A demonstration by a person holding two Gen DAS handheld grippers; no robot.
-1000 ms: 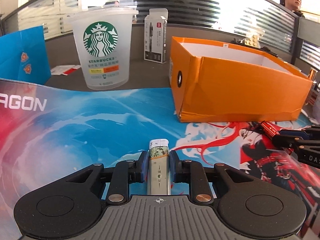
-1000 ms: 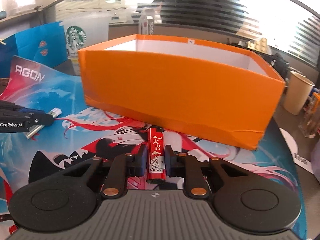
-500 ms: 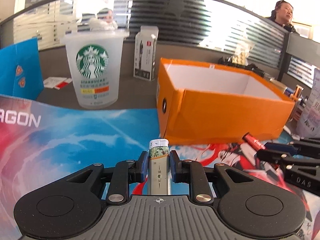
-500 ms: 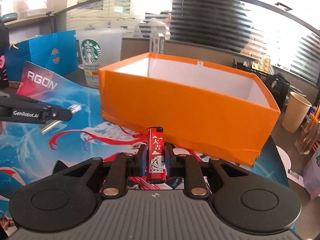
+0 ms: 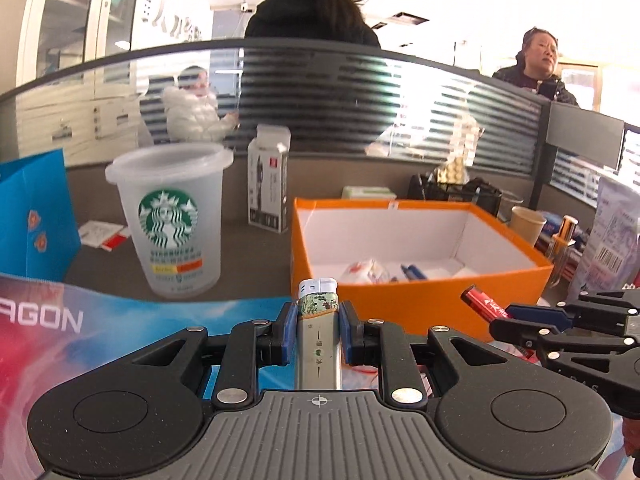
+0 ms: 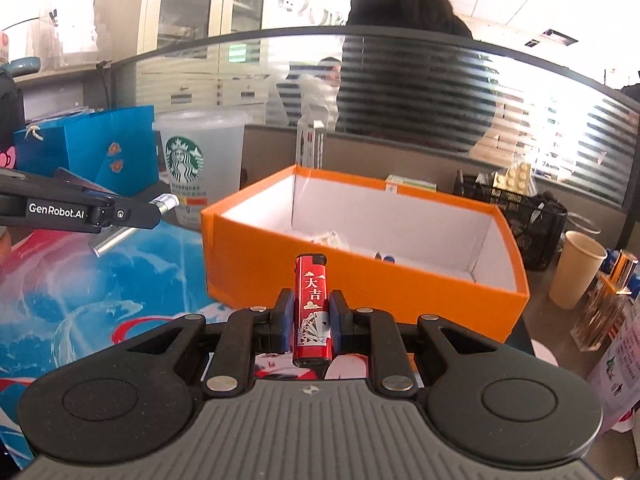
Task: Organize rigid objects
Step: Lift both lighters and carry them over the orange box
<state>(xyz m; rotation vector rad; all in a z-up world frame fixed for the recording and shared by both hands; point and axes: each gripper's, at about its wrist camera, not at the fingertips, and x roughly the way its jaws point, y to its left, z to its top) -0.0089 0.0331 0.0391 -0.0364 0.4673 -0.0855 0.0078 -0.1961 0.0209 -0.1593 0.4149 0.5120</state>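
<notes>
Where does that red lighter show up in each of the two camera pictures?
Left wrist view: red lighter at far right, held by the right gripper.
Right wrist view: red lighter at centre, clamped between the jaws.
Shared landmark: orange box just behind it.

Looked like an open-plan office: a desk fenced by a striped frosted-glass partition (image 5: pixel 360 92), filing cabinets (image 6: pixel 192 12) behind, people (image 5: pixel 312 4) beyond it, a printed desk mat (image 5: pixel 60 320), a black mesh organiser (image 6: pixel 536 216).
</notes>
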